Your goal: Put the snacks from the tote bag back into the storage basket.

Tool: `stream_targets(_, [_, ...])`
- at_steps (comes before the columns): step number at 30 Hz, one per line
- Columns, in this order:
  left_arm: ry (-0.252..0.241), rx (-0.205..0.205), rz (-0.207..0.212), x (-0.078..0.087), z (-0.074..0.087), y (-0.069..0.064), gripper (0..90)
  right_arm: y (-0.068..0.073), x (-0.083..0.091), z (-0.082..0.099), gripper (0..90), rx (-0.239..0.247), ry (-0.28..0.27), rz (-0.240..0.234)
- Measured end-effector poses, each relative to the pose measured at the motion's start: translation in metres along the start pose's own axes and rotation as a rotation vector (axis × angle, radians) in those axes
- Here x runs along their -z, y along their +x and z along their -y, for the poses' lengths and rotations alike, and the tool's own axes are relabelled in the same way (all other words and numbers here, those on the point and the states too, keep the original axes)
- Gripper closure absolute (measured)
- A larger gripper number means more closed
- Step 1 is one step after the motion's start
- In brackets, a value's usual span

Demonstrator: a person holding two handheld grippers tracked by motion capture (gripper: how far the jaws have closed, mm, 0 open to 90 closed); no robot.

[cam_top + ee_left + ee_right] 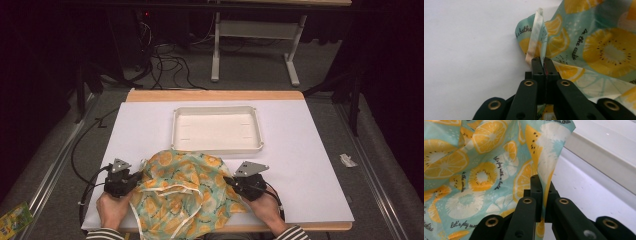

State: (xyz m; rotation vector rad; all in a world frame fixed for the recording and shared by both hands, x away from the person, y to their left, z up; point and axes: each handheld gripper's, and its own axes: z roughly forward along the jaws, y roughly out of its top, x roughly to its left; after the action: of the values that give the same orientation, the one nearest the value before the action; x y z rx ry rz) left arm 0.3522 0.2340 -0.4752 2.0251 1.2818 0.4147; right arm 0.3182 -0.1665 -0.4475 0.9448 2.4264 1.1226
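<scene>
White table (310, 150) is carrying a tray (217, 128) and a crumpled fruit-print cloth (182, 195).
Left gripper (541, 60) and right gripper (541, 182) are each pinching the cloth's edges, jaws closed, near the table's front, just before the tray.

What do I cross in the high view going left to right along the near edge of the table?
Left gripper shut on the cloth's left edge → fruit-print cloth → right gripper shut on its right edge → bare white table surface.
</scene>
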Motion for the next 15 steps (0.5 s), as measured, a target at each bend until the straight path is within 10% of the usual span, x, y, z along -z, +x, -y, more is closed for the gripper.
stream_targets(15, [-0.028,-0.008,0.069,0.002,-0.001,-0.015,90.0,-0.013,0.019,0.014,90.0,-0.021,-0.015,0.039])
